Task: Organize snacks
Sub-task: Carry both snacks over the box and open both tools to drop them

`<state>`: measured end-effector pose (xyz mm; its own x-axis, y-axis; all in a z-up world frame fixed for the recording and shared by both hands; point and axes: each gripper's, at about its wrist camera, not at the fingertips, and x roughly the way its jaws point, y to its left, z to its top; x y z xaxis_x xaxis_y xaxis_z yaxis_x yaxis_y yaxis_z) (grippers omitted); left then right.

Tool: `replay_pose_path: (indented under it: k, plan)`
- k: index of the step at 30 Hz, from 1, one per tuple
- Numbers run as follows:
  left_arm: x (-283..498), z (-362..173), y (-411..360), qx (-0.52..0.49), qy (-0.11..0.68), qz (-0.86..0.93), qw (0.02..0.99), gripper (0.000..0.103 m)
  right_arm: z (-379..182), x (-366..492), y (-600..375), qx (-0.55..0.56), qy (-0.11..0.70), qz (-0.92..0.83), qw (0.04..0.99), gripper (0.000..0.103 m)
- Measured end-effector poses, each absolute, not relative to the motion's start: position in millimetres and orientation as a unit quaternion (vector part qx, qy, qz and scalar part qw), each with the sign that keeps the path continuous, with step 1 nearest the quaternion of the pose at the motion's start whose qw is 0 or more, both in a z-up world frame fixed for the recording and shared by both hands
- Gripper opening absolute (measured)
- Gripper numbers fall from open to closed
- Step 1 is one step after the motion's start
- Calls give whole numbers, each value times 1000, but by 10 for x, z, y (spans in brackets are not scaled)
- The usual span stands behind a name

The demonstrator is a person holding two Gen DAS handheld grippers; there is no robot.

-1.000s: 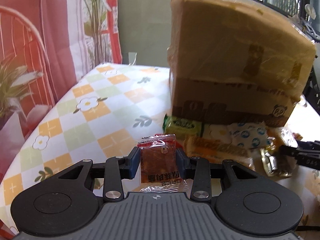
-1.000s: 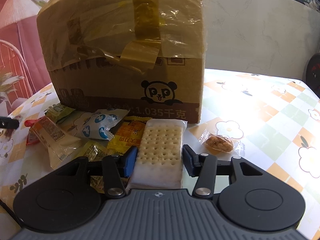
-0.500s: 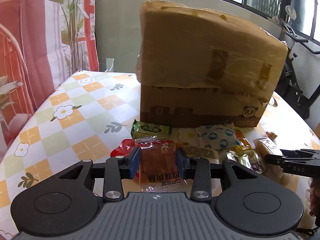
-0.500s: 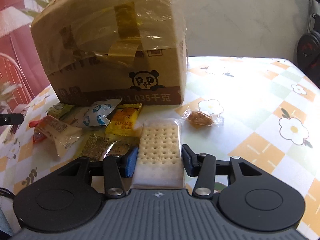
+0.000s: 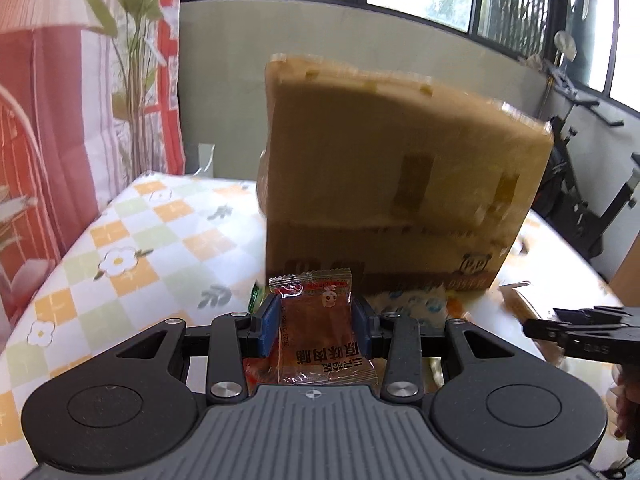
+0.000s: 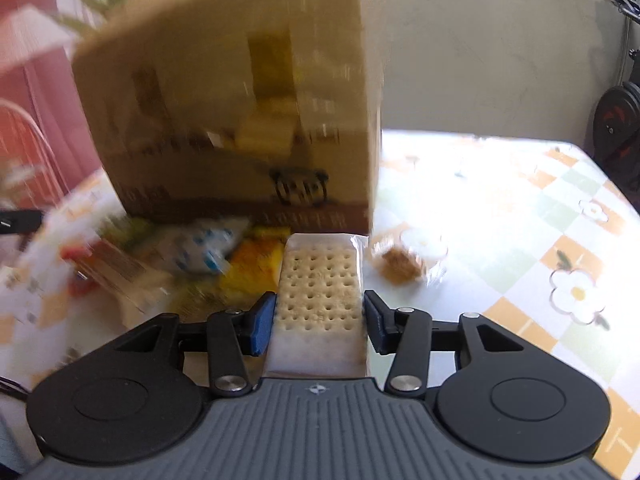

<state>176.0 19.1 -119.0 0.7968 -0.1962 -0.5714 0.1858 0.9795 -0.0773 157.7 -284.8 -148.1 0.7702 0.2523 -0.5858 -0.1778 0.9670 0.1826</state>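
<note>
My left gripper (image 5: 313, 322) is shut on a clear packet of brown dried meat (image 5: 320, 330) and holds it above the table. My right gripper (image 6: 319, 320) is shut on a clear-wrapped pale cracker packet (image 6: 320, 292), also lifted. A big taped cardboard box (image 5: 396, 196) stands behind; it also shows in the right wrist view (image 6: 240, 108). A heap of loose snack packets (image 6: 192, 256) lies at the box's foot, blurred. The right gripper's tips (image 5: 576, 330) show at the right of the left wrist view.
A small wrapped brown snack (image 6: 404, 264) lies alone right of the cracker. The table has a checked flower-print cloth (image 5: 132, 248). A curtain (image 5: 52, 120) hangs at the left. An exercise bike (image 5: 580, 200) stands behind the table at the right.
Both grippers have risen and drawn back with their packets still held. The box looks lower and farther in both views, and the views are blurred by motion.
</note>
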Motion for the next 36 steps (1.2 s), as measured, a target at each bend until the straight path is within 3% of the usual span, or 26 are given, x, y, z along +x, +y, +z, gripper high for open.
replay_pose_path:
  k: [8, 17, 28, 30, 32, 34, 36]
  plan:
    - [1874, -547, 30, -2, 226, -150, 962, 41, -476, 1355, -3072, 80, 207, 148, 964, 49]
    - [2704, 38, -225, -5, 166, -172, 971, 41, 237, 2409, -2764, 15, 132, 172, 976, 49]
    - [3555, -67, -493, 25, 210, -137, 968, 43, 114, 3258, -2437, -11, 180, 146, 973, 49]
    - [3582, -111, -485, 27, 217, -134, 967, 48, 52, 3297, -2431, -15, 198, 140, 970, 49]
    - [3575, -152, -462, 24, 218, -133, 966, 61, 24, 3259, -2451, -18, 201, 134, 970, 51]
    - [3539, -155, -417, 22, 216, -134, 967, 65, 20, 3209, -2502, -14, 196, 134, 971, 61]
    - [3485, -155, -346, 19, 217, -135, 966, 66, 28, 3146, -2558, -10, 191, 135, 972, 64]
